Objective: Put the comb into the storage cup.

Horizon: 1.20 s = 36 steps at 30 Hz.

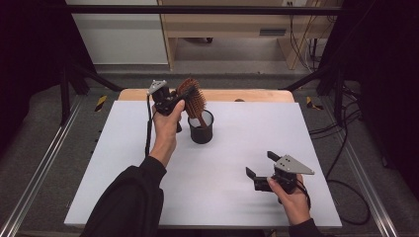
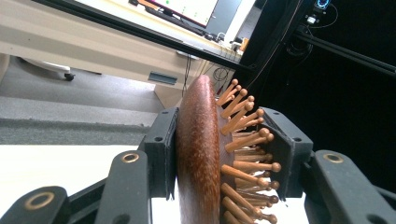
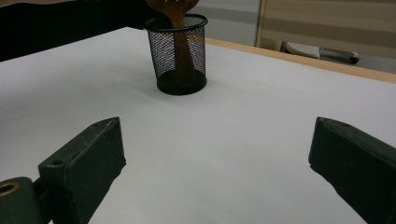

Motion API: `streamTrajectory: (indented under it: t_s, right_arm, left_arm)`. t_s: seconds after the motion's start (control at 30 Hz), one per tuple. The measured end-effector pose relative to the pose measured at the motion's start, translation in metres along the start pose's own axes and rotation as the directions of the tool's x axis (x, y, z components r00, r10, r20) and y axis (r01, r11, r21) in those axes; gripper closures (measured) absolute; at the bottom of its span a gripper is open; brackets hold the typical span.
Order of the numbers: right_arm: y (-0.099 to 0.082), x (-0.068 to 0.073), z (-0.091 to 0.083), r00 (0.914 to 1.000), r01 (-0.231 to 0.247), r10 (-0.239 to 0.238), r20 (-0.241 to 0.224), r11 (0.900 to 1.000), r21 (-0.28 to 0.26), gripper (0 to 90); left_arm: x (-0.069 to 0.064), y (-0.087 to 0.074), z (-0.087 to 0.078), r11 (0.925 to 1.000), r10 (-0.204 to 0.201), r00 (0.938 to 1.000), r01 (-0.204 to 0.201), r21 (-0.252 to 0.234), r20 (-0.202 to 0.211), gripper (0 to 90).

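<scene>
Right gripper (image 1: 261, 168) rested wide open on table (image 1: 148, 197); left gripper (image 2: 219, 140) clamped wooden hairbrush (image 2: 201, 154), handle standing in mesh cup (image 3: 180, 56).

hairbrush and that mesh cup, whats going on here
A person is working at a white table with a gripper in each hand. The left gripper is shut on the head of a wooden hairbrush, one of its jaws on the smooth back and the other against the bristle pins. The brush handle reaches down inside the black mesh cup, which stands upright. The right gripper waits lower on the table, jaws open with nothing between them.
</scene>
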State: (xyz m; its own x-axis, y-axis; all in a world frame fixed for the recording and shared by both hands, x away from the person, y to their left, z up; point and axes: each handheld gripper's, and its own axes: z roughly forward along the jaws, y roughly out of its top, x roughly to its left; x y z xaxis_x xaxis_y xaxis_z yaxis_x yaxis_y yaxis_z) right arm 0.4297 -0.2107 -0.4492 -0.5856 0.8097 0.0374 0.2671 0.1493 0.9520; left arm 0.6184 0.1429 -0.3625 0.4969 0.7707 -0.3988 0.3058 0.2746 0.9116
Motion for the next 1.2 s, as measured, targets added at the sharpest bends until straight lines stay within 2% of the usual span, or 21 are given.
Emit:
streamTrajectory:
  t_s: [0.37,0.7,0.83,1.2]
  right_arm:
    - [0.000,0.000,0.000,1.0000,0.002,-0.002,-0.001,1.0000,0.004,4.0]
    - [0.000,0.001,0.001,1.0000,0.005,-0.005,-0.002,1.0000,0.006,4.0]
    - [0.000,0.001,0.001,1.0000,0.007,-0.007,-0.001,1.0000,0.006,4.0]
    - [0.000,0.001,0.001,1.0000,0.009,-0.009,0.000,0.9999,0.006,4.0]
  left_arm:
    - [0.007,0.001,-0.001,0.9999,0.001,1.0000,-0.001,0.014,-0.004,49.7]
    - [0.015,0.001,-0.001,0.9996,0.008,0.9996,-0.007,0.028,-0.027,47.0]
    - [0.017,0.001,-0.001,0.9991,0.026,0.9992,-0.025,0.034,-0.030,46.0]
    - [0.022,0.002,-0.001,0.9983,0.036,0.9988,-0.034,0.047,-0.034,44.4]
